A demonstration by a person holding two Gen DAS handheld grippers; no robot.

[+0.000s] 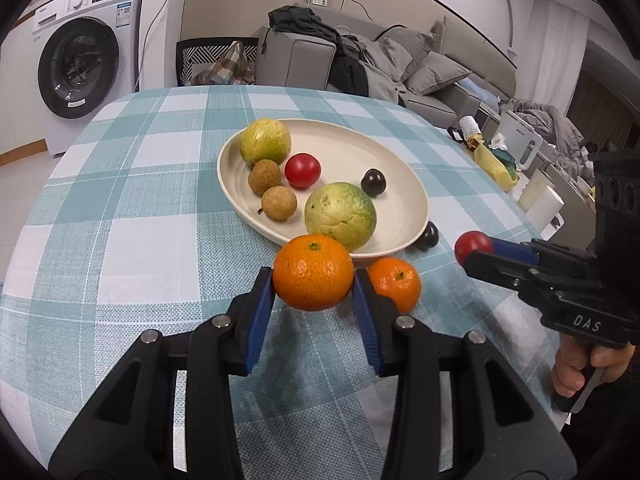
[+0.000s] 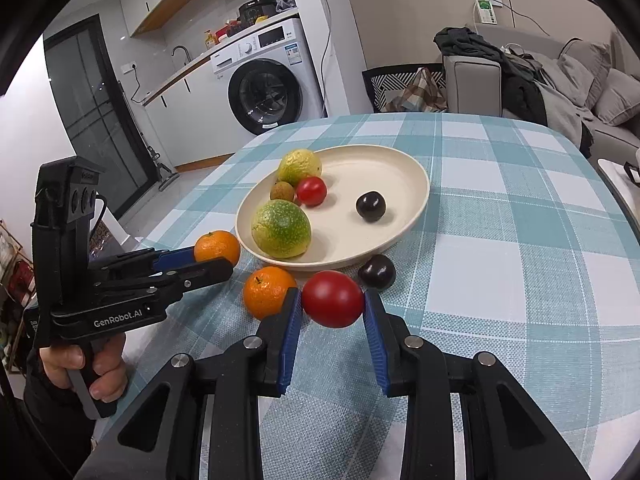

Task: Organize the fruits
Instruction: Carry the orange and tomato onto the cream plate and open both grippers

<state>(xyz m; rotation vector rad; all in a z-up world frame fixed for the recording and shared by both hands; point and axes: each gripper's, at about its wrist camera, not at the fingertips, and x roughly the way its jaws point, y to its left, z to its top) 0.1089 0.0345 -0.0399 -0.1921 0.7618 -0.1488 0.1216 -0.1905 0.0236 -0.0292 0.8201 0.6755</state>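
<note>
My left gripper [image 1: 314, 280] is shut on an orange mandarin [image 1: 313, 272], held just above the cloth in front of the cream oval plate [image 1: 400, 160]. A second mandarin [image 1: 396, 283] lies on the cloth beside it. My right gripper [image 2: 332, 300] is shut on a red tomato [image 2: 333, 299], also near the plate's [image 2: 412, 168] front rim. The plate holds two green-yellow fruits [image 1: 340, 216], two longans [image 1: 265, 177], a red tomato [image 1: 303, 170] and a dark plum [image 1: 373, 182]. Another dark plum [image 2: 377, 272] lies on the cloth by the rim.
The table wears a teal and white checked cloth [image 1: 132, 248]. A washing machine [image 1: 80, 64] stands behind on the left and a grey sofa [image 1: 420, 68] with clothes on the right. Clutter with a white kettle [image 1: 520, 148] sits past the table's right edge.
</note>
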